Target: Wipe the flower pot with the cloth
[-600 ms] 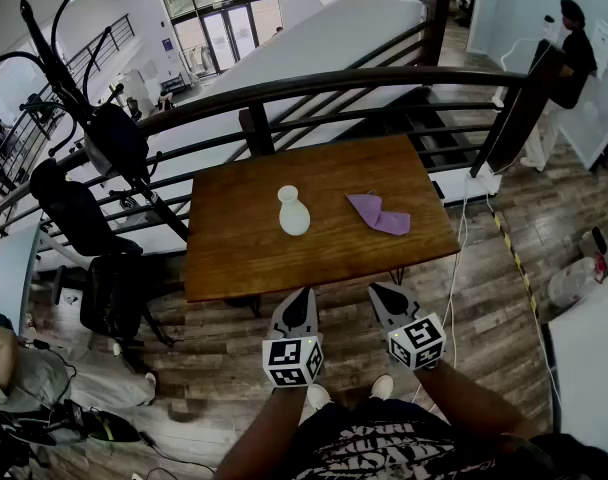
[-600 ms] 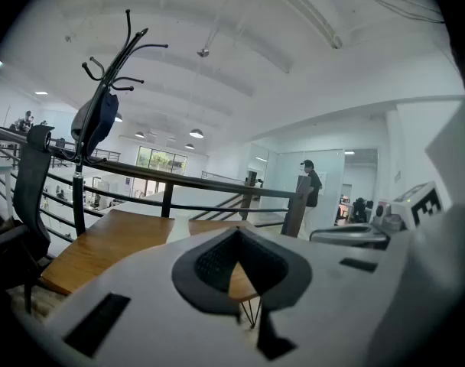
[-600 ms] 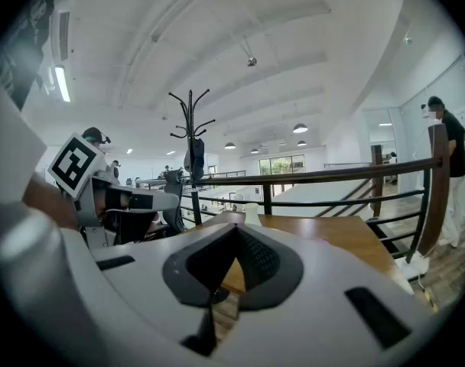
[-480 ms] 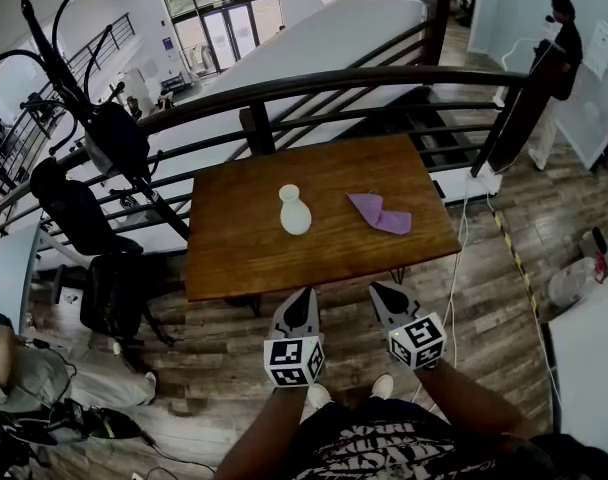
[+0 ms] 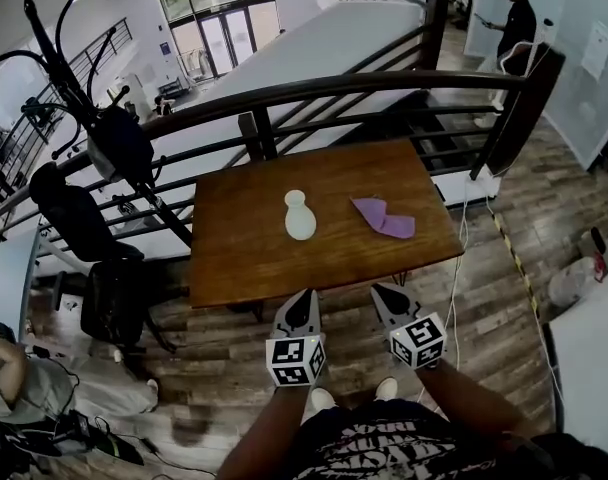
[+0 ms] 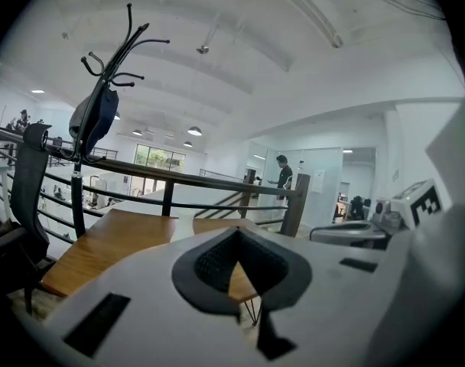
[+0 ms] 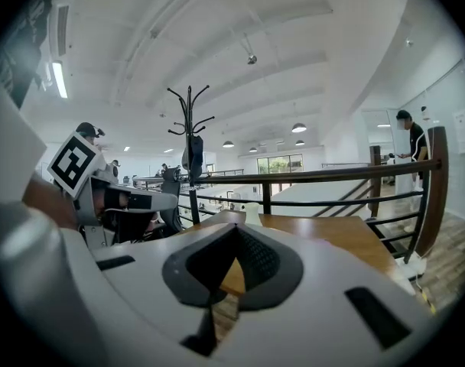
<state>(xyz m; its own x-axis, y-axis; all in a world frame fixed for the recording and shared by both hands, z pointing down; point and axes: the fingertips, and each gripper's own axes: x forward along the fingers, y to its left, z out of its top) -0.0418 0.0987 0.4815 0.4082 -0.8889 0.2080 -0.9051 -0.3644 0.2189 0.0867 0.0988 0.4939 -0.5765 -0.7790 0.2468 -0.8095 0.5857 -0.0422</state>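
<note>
A small white flower pot stands upright near the middle of the wooden table. A crumpled purple cloth lies on the table to its right, apart from it. My left gripper and right gripper hover side by side over the floor, short of the table's near edge. Both are shut with nothing in them. In the left gripper view the left gripper has its tips together, with the table beyond. From the right gripper, the pot shows small and far ahead.
A dark metal railing runs behind the table. A coat rack with a bag and a black chair stand at the left. A cable trails on the floor at the right. A person stands far back right.
Both grippers have stayed where they were. The person at the far back right has walked to the left. The head view has shifted slightly.
</note>
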